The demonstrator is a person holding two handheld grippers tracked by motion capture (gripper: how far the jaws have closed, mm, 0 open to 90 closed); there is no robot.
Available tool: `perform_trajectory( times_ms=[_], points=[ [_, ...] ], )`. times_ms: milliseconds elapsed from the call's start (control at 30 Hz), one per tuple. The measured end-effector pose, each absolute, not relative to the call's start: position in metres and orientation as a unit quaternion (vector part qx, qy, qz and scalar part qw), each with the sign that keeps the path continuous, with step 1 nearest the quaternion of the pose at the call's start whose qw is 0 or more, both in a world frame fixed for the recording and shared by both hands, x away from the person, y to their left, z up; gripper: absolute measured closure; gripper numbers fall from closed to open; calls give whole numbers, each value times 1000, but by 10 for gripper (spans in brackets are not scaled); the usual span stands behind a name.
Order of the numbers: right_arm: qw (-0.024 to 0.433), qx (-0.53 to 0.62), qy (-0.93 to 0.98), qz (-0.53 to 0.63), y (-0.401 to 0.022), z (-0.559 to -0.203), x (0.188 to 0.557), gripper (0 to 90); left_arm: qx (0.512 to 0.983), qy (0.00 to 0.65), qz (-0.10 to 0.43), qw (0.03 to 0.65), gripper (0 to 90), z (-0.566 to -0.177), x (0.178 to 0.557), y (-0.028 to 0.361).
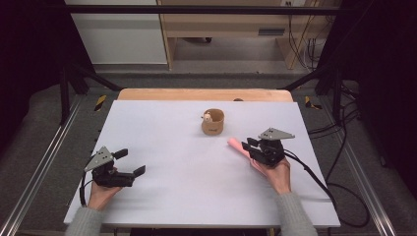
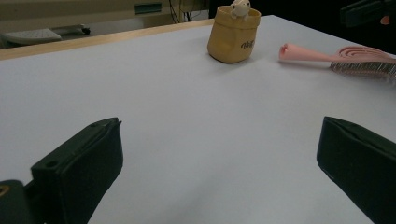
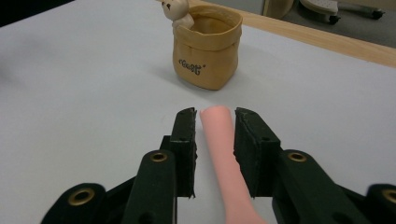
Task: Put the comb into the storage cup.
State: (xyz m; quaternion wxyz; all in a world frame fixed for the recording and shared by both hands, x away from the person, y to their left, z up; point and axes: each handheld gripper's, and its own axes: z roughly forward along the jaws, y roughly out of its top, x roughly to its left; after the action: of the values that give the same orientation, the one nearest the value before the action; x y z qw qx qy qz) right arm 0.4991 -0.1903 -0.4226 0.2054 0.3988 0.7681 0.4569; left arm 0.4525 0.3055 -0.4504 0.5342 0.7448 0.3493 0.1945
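Right gripper view: pink brush handle between nearly closed fingers, small gaps visible.

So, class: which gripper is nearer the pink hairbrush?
Right. The right gripper has its jaws either side of the hairbrush handle; the left gripper sits far across the table, jaws open.

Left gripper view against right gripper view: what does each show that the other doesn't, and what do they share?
Left gripper view alone: the pink hairbrush's bristled head, and the left gripper with its jaws wide apart over bare table. Right gripper view alone: the right gripper with its jaws on either side of the brush handle, a narrow gap on one side. Both: the tan pouch with a small animal figure at its rim, the pink handle, the white tabletop.
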Motion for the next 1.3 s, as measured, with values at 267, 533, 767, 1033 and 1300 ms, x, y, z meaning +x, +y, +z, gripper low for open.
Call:
perform_trajectory(
  times_ms=[267,533,767,1033,1300],
  points=[
    [204,405,767,455,-187,-426,507,820,745,350,195,533,3,-451,453,305],
    [205,405,777,437,-180,-430,517,890,746,350,194,532,3,-451,453,305],
    [199,407,790,413,-169,-437,527,900,746,350,196,532,4,-451,453,306],
    [206,420,790,397,-163,-442,538,900,746,350,195,532,4,-451,453,306],
    [209,436,793,371,-160,-443,545,900,746,350,195,532,4,-451,453,306]
  ],
)
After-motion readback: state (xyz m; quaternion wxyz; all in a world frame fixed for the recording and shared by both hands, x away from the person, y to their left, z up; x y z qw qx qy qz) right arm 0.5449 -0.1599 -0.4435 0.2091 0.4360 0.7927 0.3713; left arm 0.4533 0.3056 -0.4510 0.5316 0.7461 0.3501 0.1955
